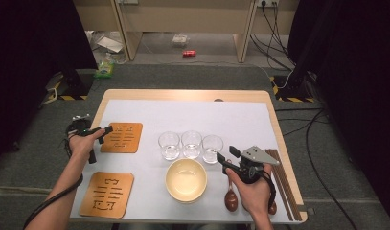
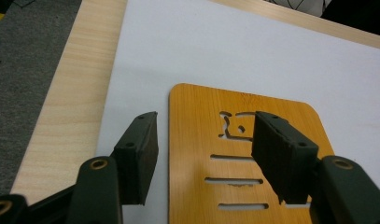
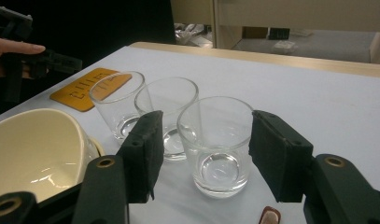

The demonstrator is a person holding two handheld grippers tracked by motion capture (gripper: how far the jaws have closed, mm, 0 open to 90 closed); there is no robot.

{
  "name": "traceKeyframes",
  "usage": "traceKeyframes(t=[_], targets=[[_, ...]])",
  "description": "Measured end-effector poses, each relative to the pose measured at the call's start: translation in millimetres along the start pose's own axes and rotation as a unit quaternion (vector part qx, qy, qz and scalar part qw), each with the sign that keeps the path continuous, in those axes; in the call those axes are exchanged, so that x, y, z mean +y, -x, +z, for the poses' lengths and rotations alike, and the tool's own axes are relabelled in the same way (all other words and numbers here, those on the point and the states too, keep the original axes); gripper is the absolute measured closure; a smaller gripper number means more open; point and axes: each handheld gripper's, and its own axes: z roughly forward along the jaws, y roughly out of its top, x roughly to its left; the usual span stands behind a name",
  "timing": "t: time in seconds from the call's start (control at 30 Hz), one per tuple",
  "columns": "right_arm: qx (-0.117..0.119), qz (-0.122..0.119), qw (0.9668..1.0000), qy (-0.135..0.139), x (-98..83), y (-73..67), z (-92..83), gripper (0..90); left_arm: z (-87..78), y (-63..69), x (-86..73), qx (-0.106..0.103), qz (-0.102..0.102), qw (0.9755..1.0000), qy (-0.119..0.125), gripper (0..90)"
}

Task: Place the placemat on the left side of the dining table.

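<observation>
While the high view looks down on the worktop (image 1: 259, 96), the left gripper (image 1: 102, 131) sits at the left edge of the far wooden mat (image 1: 122, 137), and the right gripper (image 1: 226, 158) sits just right of the cream bowl (image 1: 186, 179).

Along the left gripper (image 2: 204, 140), the jaws stand released, straddling that mat's (image 2: 201, 107) left edge without pressing it.

Along the right gripper (image 3: 201, 144), the jaws stand apart, the nearest of three glasses (image 3: 218, 144) beyond them, right of the bowl (image 3: 33, 149).
</observation>
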Motion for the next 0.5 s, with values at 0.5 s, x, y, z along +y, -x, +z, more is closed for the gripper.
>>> traceKeyframes(t=[0.5], targets=[[-0.004,0.004,1.0,0.006,1.7,1.0,-5.7,45.2,-54.4,9.9,-35.2,0.005,0.088,0.9942,-0.063,78.3]])
